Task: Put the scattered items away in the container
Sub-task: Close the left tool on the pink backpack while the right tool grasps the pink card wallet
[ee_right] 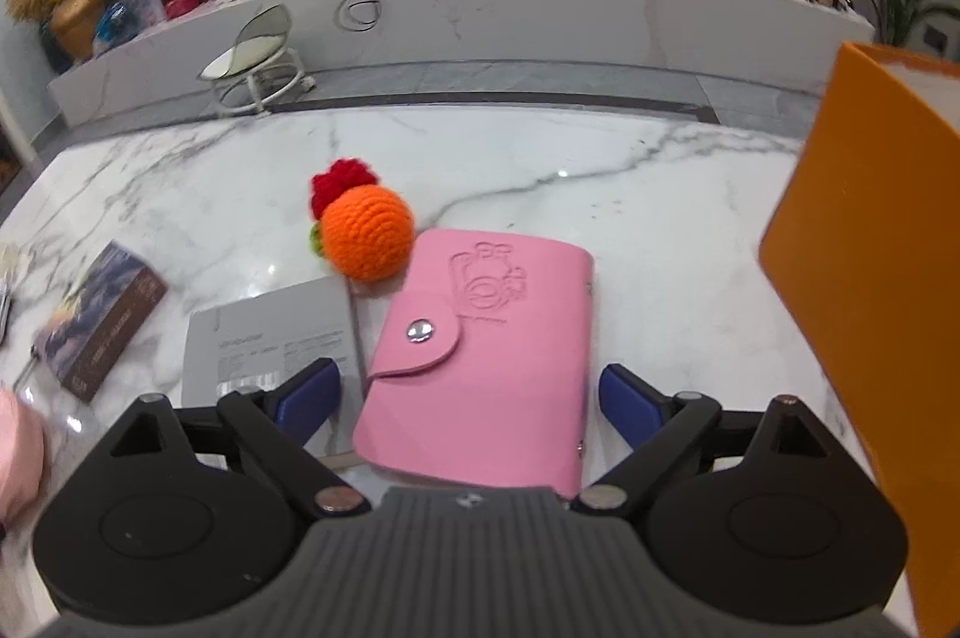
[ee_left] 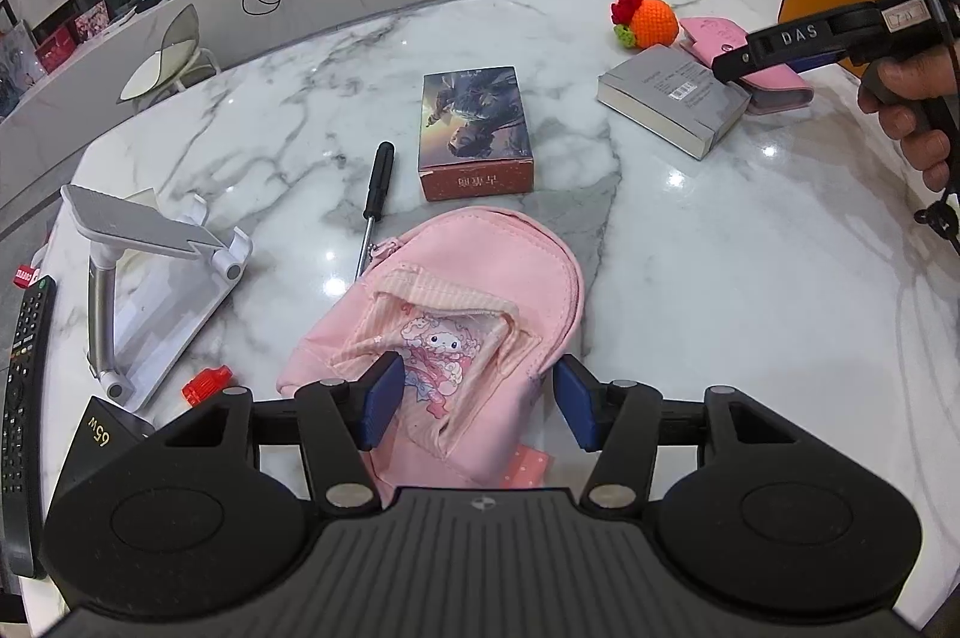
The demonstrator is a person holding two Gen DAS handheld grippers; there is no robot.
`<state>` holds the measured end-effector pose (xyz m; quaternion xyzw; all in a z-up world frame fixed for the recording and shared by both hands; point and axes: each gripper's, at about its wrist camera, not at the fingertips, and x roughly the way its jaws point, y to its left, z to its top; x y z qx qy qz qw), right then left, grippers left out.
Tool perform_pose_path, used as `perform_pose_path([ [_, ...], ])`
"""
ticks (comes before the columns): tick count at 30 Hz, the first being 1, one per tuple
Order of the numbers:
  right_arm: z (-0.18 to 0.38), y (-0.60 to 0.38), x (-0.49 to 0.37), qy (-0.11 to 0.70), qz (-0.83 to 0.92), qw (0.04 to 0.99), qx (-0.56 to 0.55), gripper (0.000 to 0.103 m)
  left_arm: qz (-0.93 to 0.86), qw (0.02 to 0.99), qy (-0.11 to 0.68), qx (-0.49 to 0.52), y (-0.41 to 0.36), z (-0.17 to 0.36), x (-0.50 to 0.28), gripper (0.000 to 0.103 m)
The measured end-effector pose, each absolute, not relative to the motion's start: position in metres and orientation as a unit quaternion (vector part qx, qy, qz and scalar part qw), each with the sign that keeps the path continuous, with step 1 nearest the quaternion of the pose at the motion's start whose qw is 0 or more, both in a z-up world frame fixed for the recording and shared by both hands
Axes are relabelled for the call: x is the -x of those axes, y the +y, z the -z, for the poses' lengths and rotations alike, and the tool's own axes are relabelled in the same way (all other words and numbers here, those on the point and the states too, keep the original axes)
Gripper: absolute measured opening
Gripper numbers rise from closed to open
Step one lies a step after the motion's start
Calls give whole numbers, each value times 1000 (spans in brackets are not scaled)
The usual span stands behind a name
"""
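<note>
My left gripper [ee_left: 474,401] is open, its blue pads either side of a pink cartoon pouch [ee_left: 444,332] lying on the marble table [ee_left: 690,266]. My right gripper [ee_right: 471,401] is open, its pads straddling a pink snap card wallet [ee_right: 480,362]; it also shows in the left wrist view [ee_left: 750,56], hovering over that wallet [ee_left: 780,89]. An orange container [ee_right: 864,290] stands at the right. A grey book [ee_right: 270,338], a crocheted orange toy [ee_right: 366,233], a picture box [ee_left: 474,134] and a screwdriver [ee_left: 375,194] lie scattered.
A white phone stand [ee_left: 150,272], a remote [ee_left: 24,386], a red cap [ee_left: 207,383] and a black 65w charger [ee_left: 99,443] sit at the table's left. A chair [ee_right: 258,62] and a long marble bench [ee_right: 480,8] stand beyond the table.
</note>
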<state>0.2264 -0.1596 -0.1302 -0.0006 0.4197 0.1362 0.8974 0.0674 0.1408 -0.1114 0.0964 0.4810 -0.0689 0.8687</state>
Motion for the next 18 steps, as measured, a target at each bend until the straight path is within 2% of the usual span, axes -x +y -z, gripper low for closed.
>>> perform_pose_path([
  [4,132,-167,-233,416,-123,900,-29,95,68,869,481,-97,140,111,-67,64],
  [9,142,-147,-232,395,-118,910,48,99,66,868,482,-99,139,112,-66,64],
  [12,144,-145,-228,380,-125,914,61,97,66,867,484,-98,138,111,-67,64],
  [14,142,-145,-229,383,-129,912,65,87,66,866,485,-99,138,111,-68,64],
  [18,138,-146,-227,392,-128,908,70,84,67,864,487,-113,136,110,-69,58],
])
